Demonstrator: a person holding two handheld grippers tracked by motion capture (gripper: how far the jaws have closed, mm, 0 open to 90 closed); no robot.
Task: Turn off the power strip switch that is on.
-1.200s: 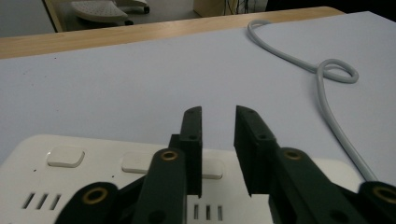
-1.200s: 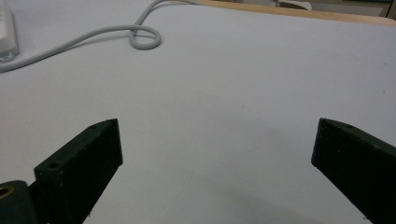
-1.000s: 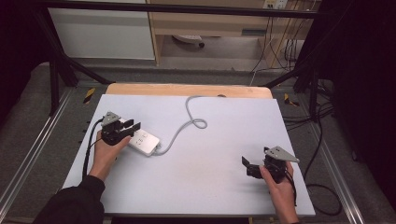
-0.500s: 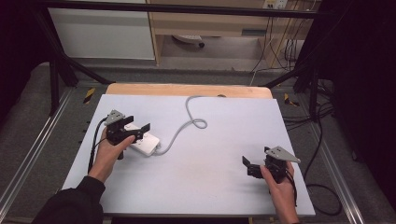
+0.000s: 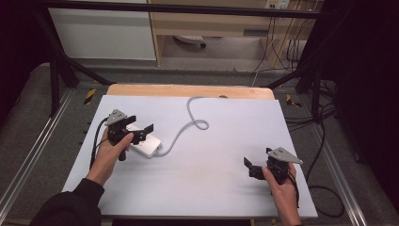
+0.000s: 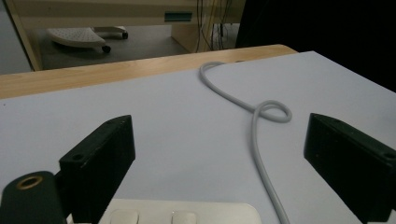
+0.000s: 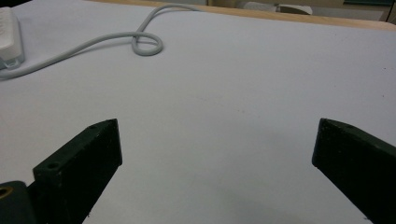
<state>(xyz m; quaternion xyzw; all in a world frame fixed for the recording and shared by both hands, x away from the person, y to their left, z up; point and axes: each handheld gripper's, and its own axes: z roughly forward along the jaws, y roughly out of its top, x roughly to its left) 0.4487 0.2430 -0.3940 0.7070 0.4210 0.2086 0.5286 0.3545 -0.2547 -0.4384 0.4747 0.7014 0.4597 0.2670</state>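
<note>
Two hand-held grippers sit over a pale grey table [image 5: 211,188]. Nearest, the right hand-held gripper [image 5: 256,170] rests idle, jaws apart and empty. Farther left, the left hand-held gripper [image 5: 141,128] hovers over a white plastic power strip [image 5: 146,145], its jaws just opened and gripping nothing, apparently releasing it. The strip's grey looped cable [image 5: 195,123] trails away.

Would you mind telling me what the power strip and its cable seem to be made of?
Power strip: probably hard plastic, white and smooth, with moulded rounded edges and buttons. Cable: likely a rubbery or vinyl jacket, light grey and matte, since it curls into a soft loop.

White power strip [image 5: 145,144] lies flat at table's left — grey cord looped.
</note>
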